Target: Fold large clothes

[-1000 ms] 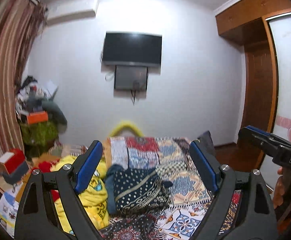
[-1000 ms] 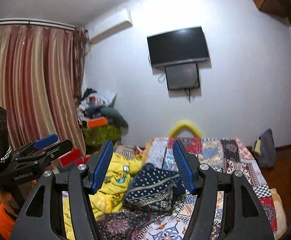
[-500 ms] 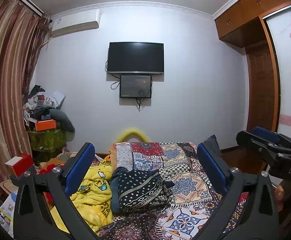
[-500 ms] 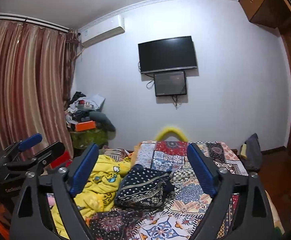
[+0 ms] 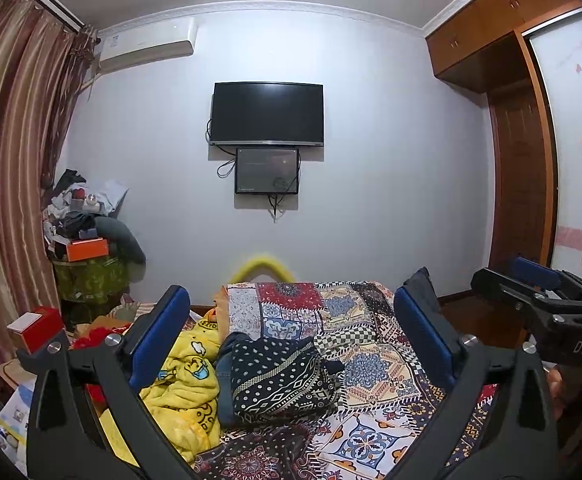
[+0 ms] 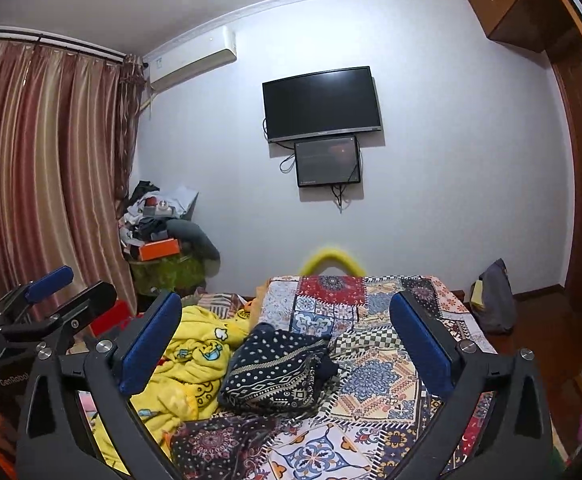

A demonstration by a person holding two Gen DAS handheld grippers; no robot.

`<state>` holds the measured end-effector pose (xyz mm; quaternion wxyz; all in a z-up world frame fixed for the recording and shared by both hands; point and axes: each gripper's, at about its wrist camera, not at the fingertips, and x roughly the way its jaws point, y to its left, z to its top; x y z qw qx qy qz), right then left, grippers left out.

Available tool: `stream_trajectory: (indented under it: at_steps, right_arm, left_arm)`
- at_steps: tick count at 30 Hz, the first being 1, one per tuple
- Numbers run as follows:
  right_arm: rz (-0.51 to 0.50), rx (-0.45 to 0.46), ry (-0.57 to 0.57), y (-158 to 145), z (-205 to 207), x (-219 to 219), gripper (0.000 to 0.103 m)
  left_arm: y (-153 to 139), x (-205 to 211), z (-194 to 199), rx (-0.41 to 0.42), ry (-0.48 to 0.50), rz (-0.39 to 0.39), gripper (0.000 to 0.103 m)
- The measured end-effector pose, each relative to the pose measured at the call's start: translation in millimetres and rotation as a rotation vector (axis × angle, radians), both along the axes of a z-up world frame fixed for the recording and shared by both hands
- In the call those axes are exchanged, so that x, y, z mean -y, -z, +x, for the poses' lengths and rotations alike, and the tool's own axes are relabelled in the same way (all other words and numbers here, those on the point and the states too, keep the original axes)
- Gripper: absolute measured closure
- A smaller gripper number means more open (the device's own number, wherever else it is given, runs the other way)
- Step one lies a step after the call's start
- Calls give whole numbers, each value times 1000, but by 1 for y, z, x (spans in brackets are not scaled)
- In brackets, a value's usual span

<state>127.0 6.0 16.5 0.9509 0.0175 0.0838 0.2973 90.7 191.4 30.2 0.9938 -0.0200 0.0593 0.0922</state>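
A dark navy patterned garment (image 5: 279, 384) lies bunched on the patchwork bedspread (image 5: 371, 364), next to a yellow cartoon-print blanket (image 5: 187, 380). It also shows in the right wrist view (image 6: 279, 372), with the yellow blanket (image 6: 187, 360) to its left. My left gripper (image 5: 291, 344) is open and empty, held above the near end of the bed. My right gripper (image 6: 287, 344) is open and empty, likewise held short of the garment. Each gripper shows at the edge of the other's view: the right one (image 5: 531, 288), the left one (image 6: 63, 292).
A TV (image 5: 267, 114) and a small screen hang on the far wall. A cluttered stand with piled clothes (image 5: 87, 236) stands by the curtain (image 5: 15, 184) at left. A wardrobe (image 5: 531, 152) and a dark bag (image 6: 493, 300) are at right. A red box (image 5: 37, 326) sits at lower left.
Both grippers have opened wider, the right one most. Both cameras have tilted up and drawn back, showing more wall and ceiling. The garment has not moved.
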Motion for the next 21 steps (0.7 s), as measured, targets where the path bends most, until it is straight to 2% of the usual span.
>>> stream_trajectory:
  at_steps: [21]
  right_arm:
    - [-18,-12,16,-1,-2,5,0]
  left_arm:
    - [6,-1,9,-19,6,-6,0]
